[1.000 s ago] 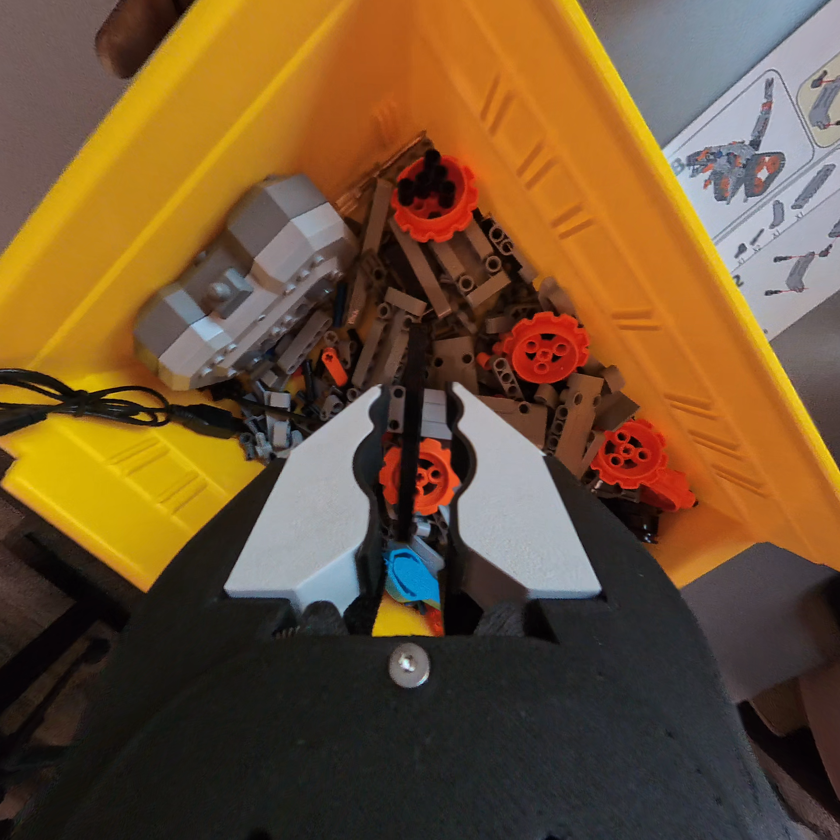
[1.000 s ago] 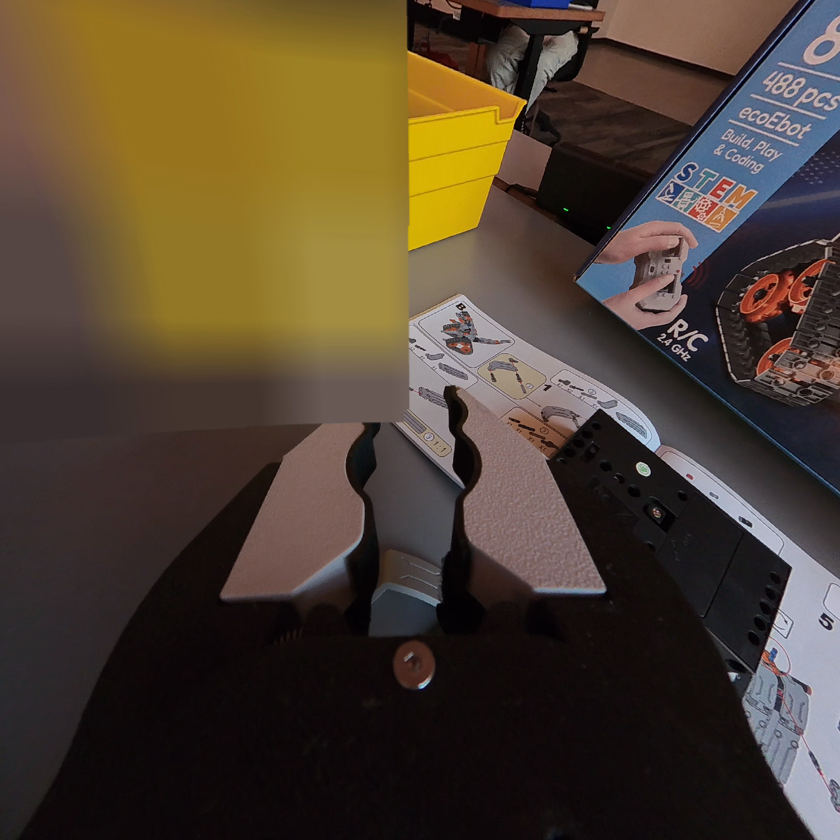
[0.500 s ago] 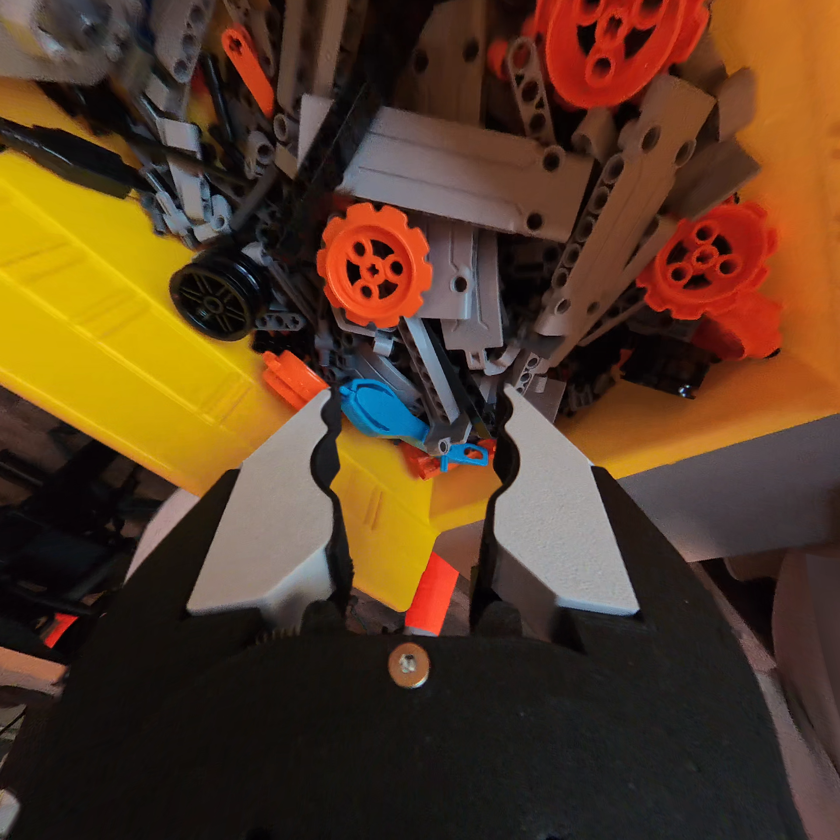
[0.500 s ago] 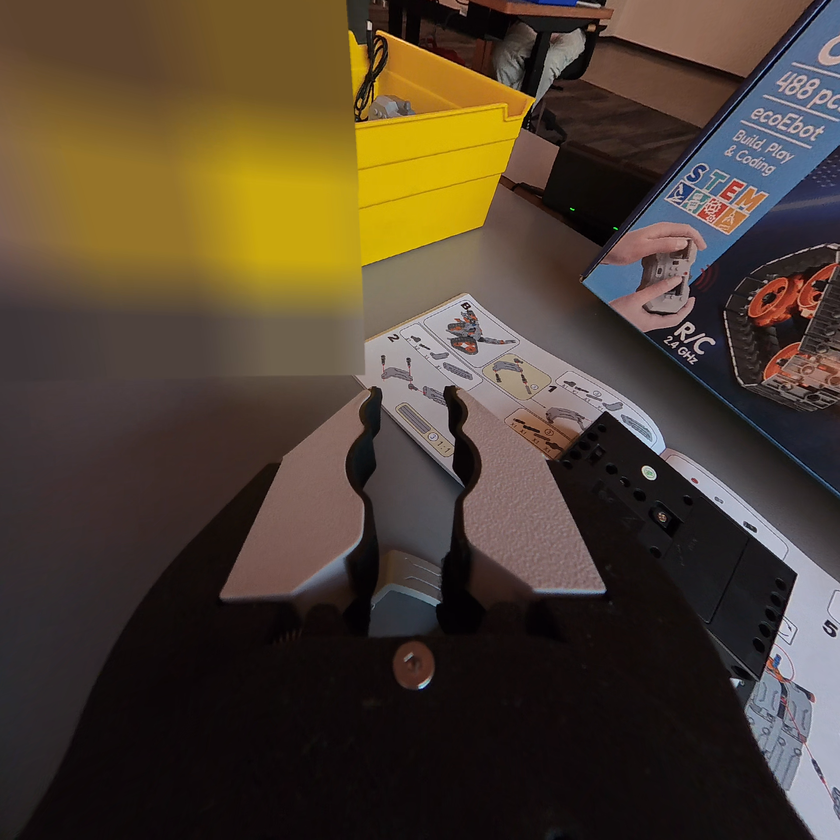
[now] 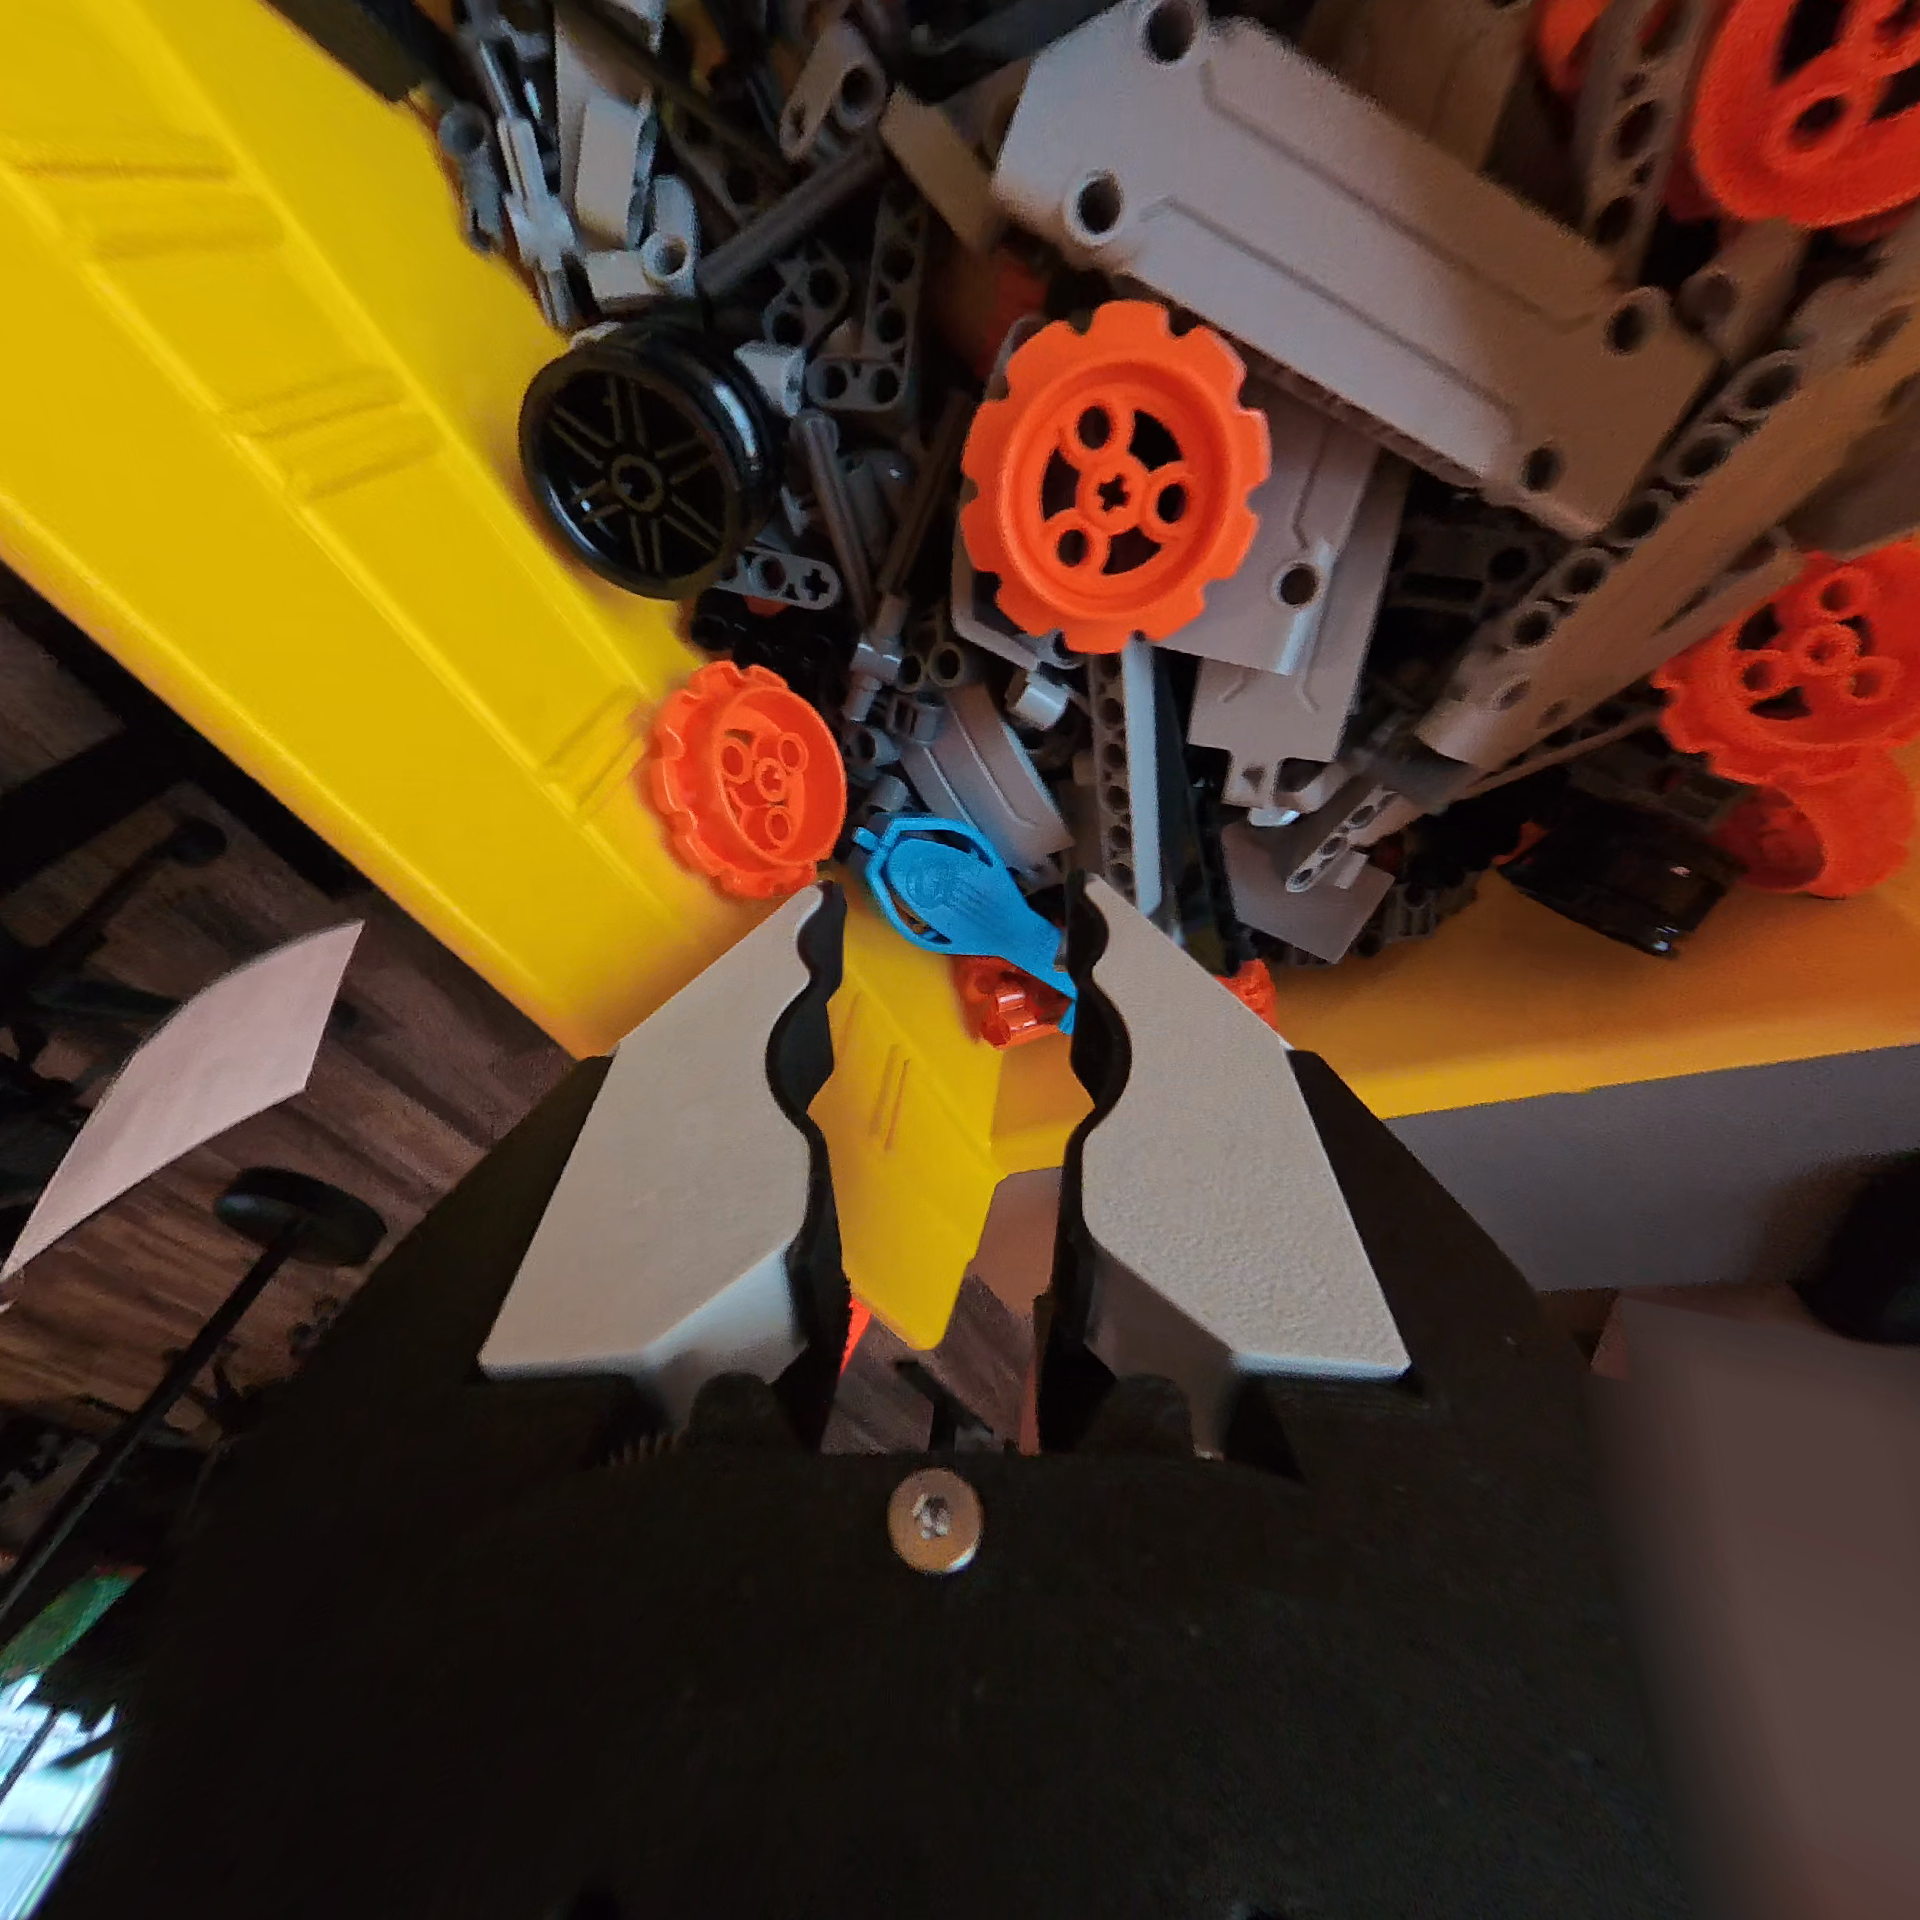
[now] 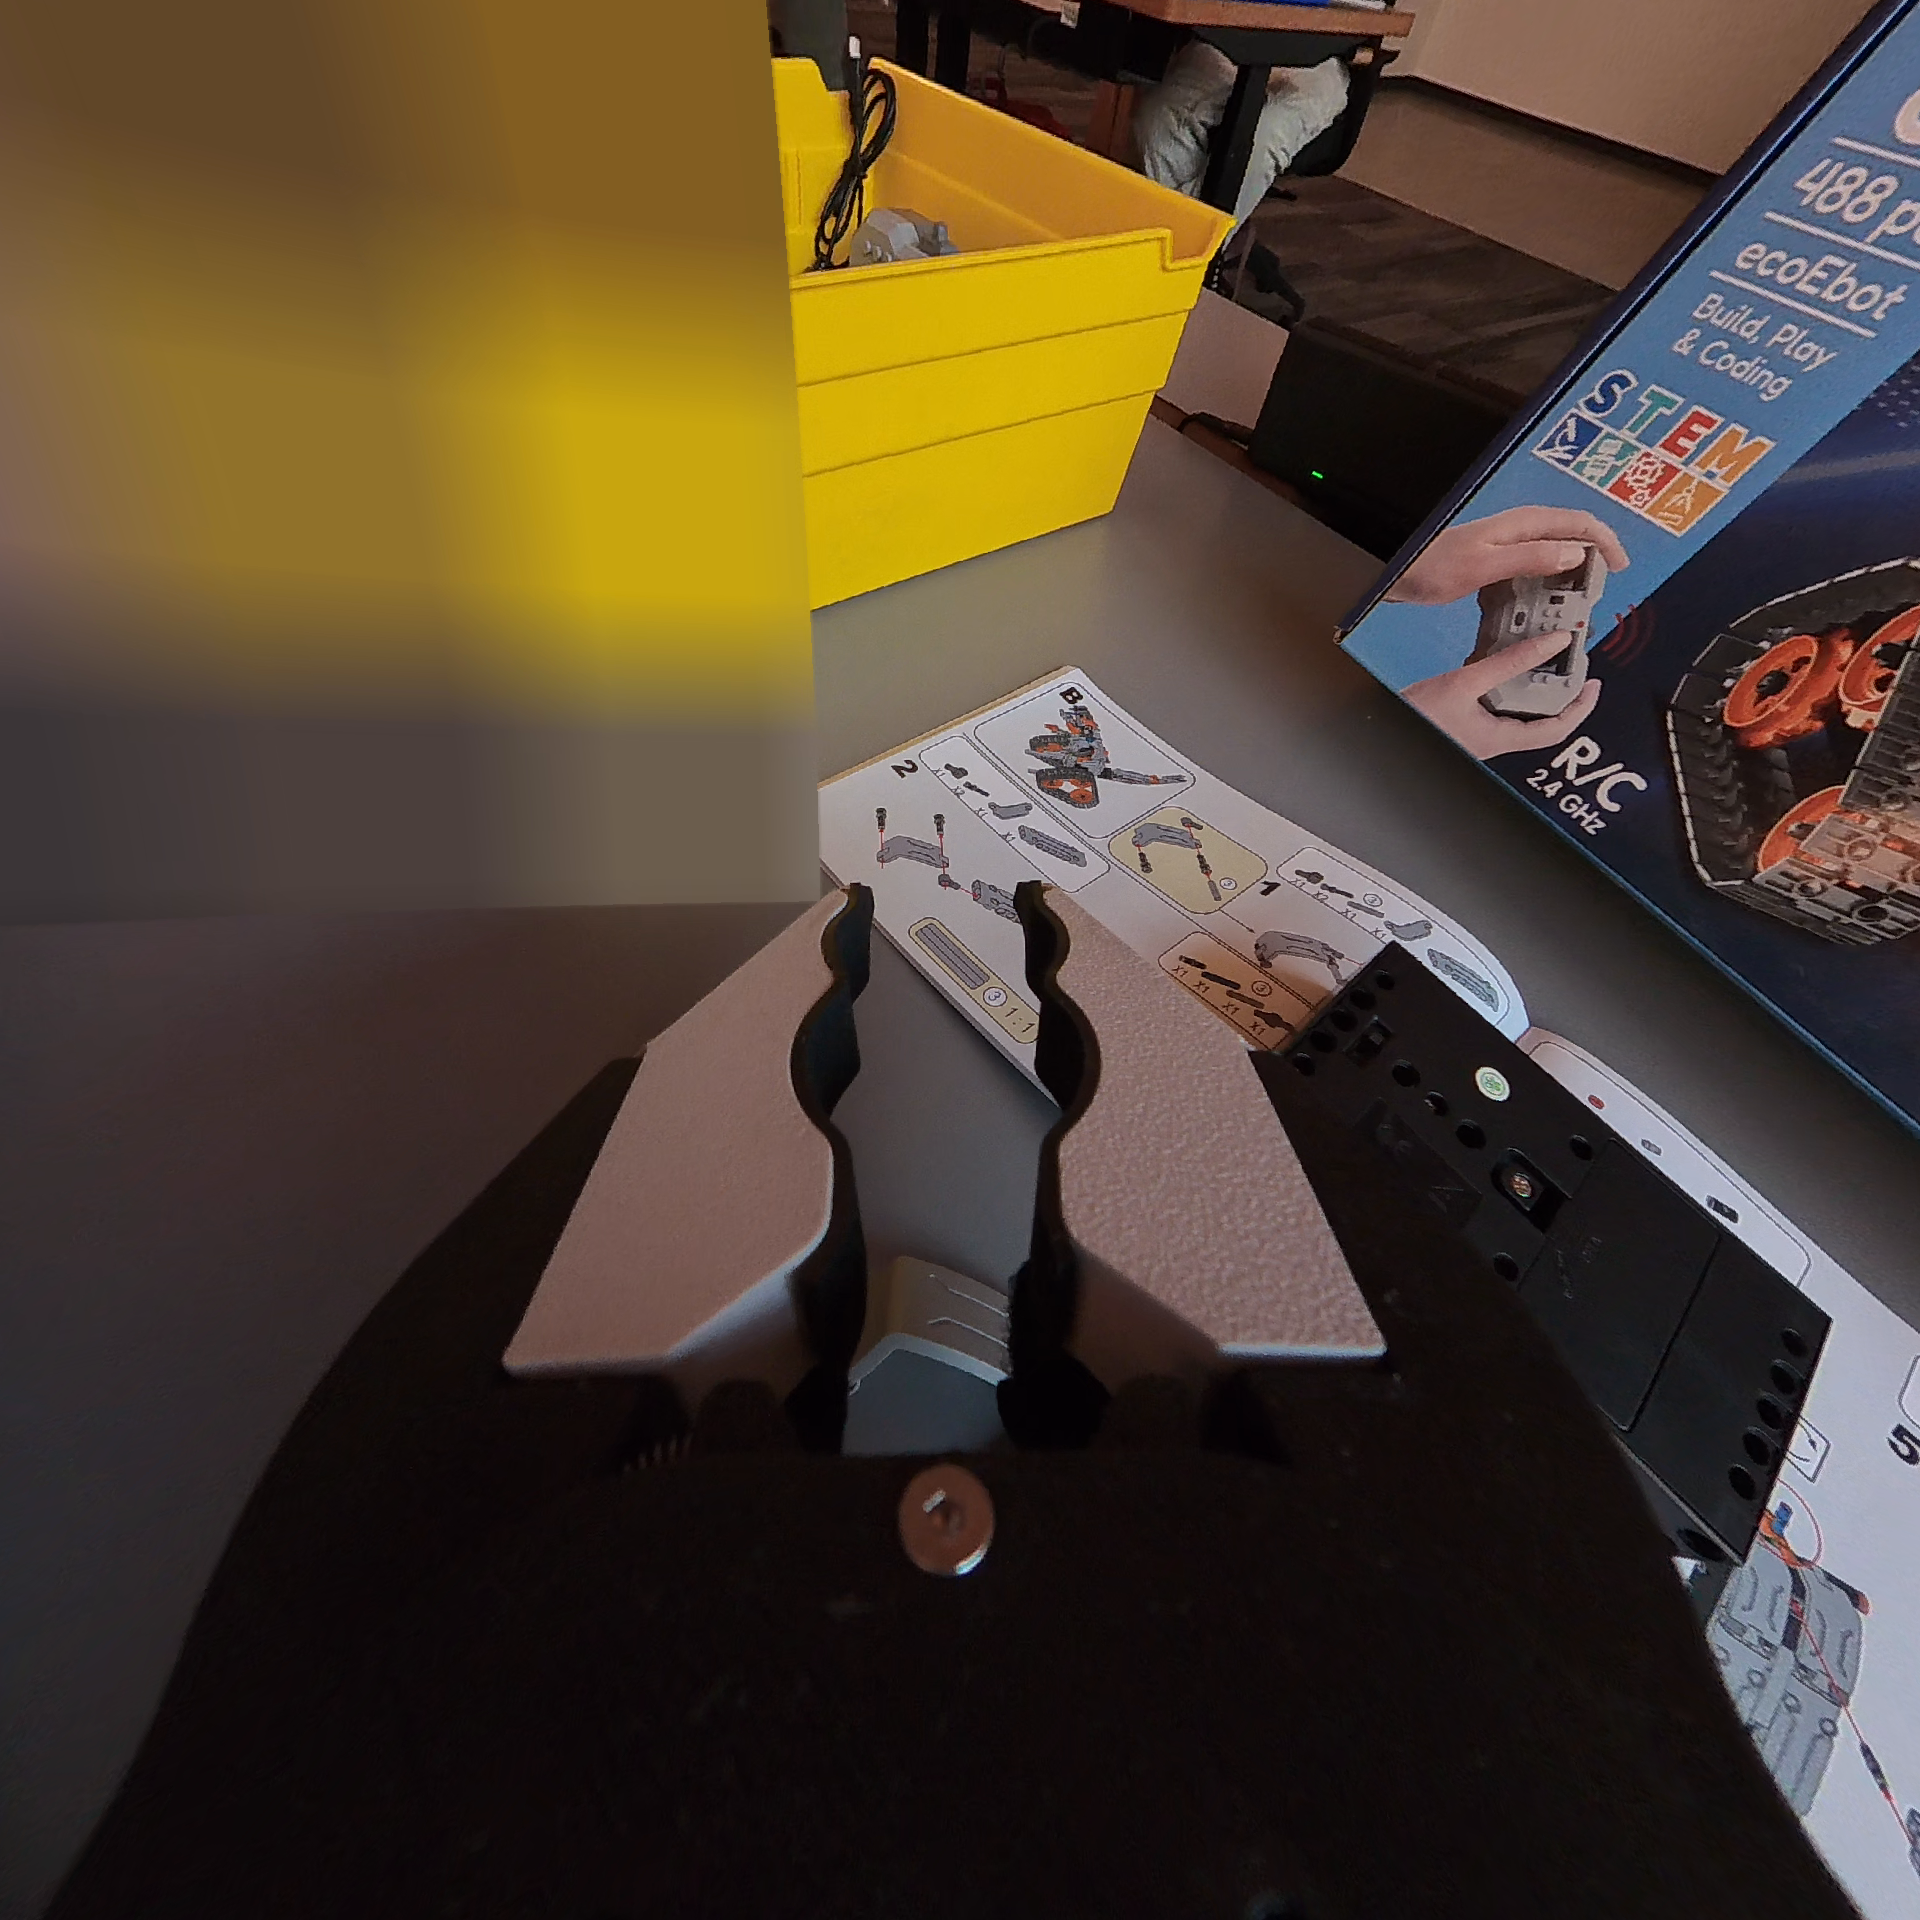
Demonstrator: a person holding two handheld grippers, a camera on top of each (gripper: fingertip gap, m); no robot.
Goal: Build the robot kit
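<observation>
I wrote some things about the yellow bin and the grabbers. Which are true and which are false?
1. The left gripper is open, over the corner of the yellow bin. True.
2. The blue piece lies far from the left gripper's tips. False: it lies right at the tips, beside a small orange gear.
3. The black wheel rests against the bin's wall. True.
4. The right gripper squeezes the black block. False: its jaws stand apart with nothing between them; the block lies to its right on the instruction sheet.
5. The big box is red. False: it is blue.
</observation>
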